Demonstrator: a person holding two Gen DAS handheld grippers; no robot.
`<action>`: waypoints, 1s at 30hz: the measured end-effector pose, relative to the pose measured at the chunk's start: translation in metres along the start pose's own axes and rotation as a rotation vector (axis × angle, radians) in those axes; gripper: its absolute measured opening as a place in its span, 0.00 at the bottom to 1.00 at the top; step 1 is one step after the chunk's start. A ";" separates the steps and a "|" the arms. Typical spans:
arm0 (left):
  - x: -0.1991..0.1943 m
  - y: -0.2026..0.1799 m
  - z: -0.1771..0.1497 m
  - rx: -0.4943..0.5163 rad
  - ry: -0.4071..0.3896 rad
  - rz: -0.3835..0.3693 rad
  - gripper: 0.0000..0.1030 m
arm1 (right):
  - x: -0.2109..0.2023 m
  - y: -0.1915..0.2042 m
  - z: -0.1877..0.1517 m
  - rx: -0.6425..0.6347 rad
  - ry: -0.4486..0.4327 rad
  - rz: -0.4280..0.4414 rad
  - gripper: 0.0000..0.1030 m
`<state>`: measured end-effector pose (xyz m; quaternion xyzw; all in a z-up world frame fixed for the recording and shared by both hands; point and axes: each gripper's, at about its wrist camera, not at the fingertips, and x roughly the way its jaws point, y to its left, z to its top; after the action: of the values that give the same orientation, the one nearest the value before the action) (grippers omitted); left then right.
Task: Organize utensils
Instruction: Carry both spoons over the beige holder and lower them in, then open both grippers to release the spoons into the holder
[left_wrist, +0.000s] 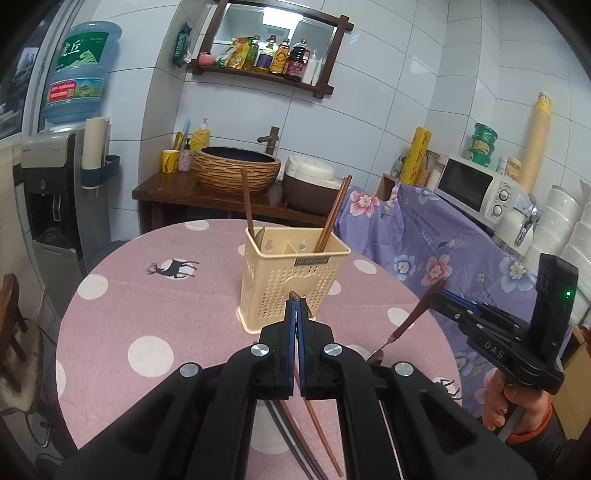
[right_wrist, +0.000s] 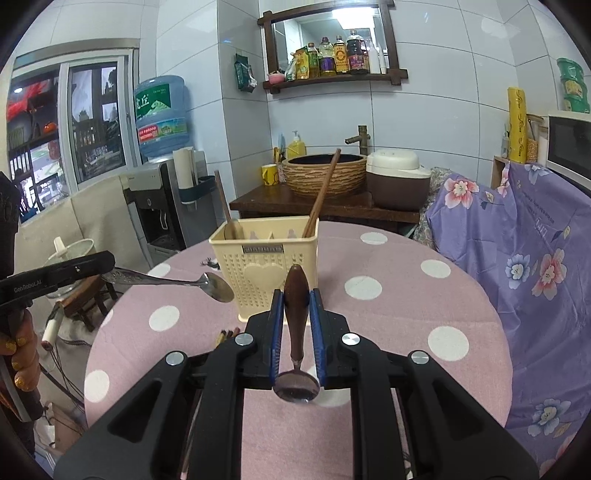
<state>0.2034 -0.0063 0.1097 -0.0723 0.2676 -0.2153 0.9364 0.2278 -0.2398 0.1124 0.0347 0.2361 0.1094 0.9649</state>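
Note:
A cream perforated caddy (left_wrist: 291, 273) (right_wrist: 264, 258) stands mid-table, with a wooden handle in its left slot and brown chopsticks (left_wrist: 332, 218) in its right slot. My left gripper (left_wrist: 296, 304) (right_wrist: 109, 264) is shut on the ornate handle of a metal spoon (right_wrist: 166, 282), whose bowl hangs just left of the caddy. My right gripper (right_wrist: 297, 295) (left_wrist: 437, 297) is shut on a wood-handled spoon (right_wrist: 296, 321) (left_wrist: 413, 314), handle pointing at the caddy, metal bowl toward the camera. Both hover above the table, short of the caddy. More chopsticks (left_wrist: 314, 424) lie on the cloth under the left gripper.
The round table (left_wrist: 147, 295) wears a pink polka-dot cloth. Behind it stand a wooden counter with a woven basin (left_wrist: 236, 170) and a rice cooker (left_wrist: 310, 184). A purple floral cloth (left_wrist: 443, 240) drapes furniture at right, under a microwave (left_wrist: 476, 188). A water dispenser (left_wrist: 55, 192) stands at left.

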 end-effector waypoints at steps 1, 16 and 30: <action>-0.001 0.000 0.006 0.000 -0.002 -0.006 0.02 | 0.001 0.000 0.007 -0.001 -0.003 0.007 0.14; 0.050 -0.001 0.104 0.038 0.022 0.052 0.02 | 0.036 0.015 0.156 -0.005 -0.145 0.000 0.14; 0.047 0.010 0.095 0.061 0.083 0.041 0.02 | 0.108 -0.002 0.132 0.033 -0.073 -0.048 0.14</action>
<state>0.2932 -0.0160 0.1659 -0.0291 0.3011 -0.2071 0.9304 0.3827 -0.2190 0.1807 0.0491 0.2032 0.0809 0.9746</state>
